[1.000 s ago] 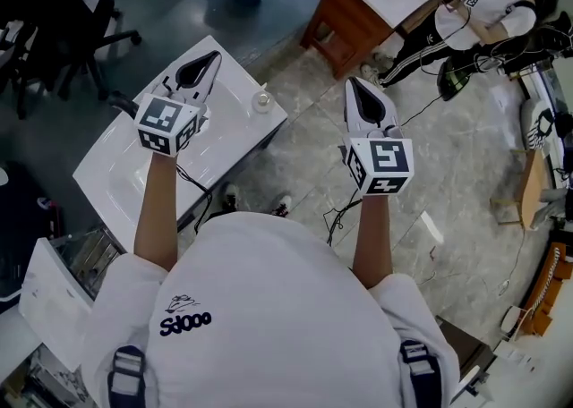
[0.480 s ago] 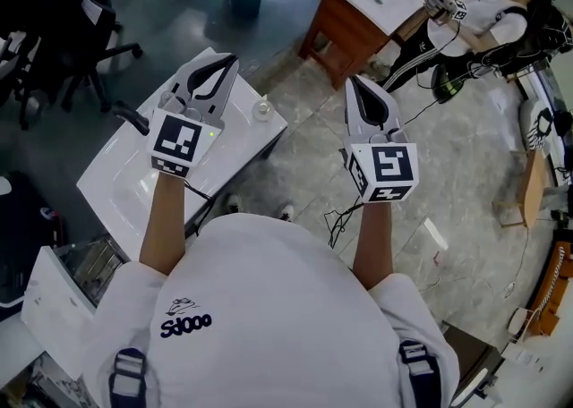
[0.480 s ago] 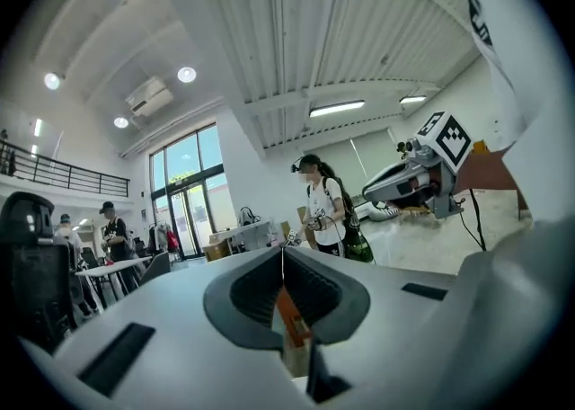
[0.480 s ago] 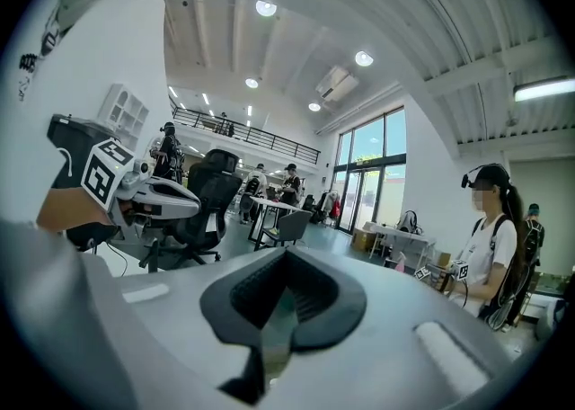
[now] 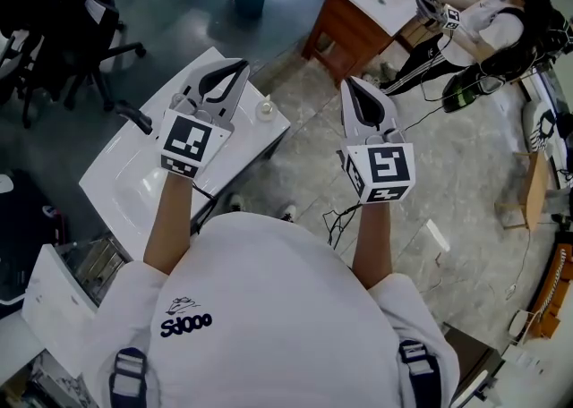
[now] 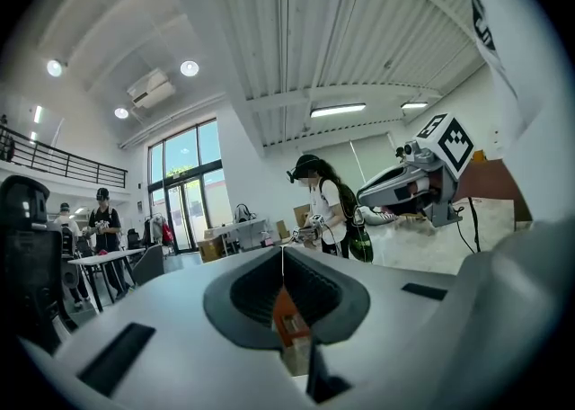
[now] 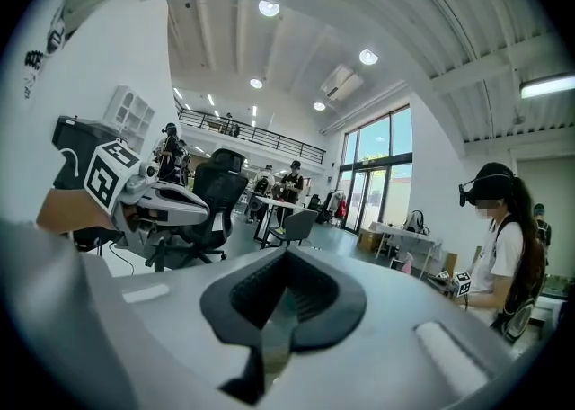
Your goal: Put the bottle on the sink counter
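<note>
While left hand-held gripper [image 5: 240, 66] and right hand-held gripper [image 5: 349, 84] are both pressed together, empty, small clear bottle [image 5: 264, 109] stands at counter [image 5: 121, 190] corner. Likely light, slick, rigid; pinch mid-body.

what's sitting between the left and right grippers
Head view: a small bottle on the corner of the sink counter, nearer the left gripper; past it, only floor to the right gripper.

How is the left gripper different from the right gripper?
The left gripper is over the white sink counter; the right gripper is over the tiled floor. The left gripper leans toward the right; the right gripper points straight ahead. Both have their jaws shut on nothing.
</note>
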A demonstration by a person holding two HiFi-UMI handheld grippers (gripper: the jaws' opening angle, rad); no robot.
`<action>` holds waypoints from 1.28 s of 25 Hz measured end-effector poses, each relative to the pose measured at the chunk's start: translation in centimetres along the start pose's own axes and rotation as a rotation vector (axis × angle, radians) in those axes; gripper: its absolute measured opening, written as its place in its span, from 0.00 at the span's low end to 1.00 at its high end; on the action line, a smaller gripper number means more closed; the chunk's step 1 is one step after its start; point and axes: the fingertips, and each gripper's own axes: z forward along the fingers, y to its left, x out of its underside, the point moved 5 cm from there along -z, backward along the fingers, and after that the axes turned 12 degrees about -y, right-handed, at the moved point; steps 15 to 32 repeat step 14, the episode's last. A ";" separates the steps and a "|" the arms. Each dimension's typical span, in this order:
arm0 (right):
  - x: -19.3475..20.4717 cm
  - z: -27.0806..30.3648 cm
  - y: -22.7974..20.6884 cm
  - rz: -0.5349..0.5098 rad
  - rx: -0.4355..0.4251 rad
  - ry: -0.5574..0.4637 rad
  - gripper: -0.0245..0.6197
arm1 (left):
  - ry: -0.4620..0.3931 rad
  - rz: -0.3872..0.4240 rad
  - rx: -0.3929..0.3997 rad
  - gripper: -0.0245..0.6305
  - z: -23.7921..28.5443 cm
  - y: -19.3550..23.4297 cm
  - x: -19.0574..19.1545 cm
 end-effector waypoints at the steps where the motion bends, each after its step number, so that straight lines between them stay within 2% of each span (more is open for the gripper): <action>1: 0.1 0.0 0.0 0.000 -0.003 0.001 0.05 | 0.002 -0.003 0.000 0.05 0.0 -0.1 0.1; 32: 0.5 0.7 0.1 -0.007 -0.025 0.014 0.05 | 0.023 -0.019 0.006 0.05 0.3 0.0 0.9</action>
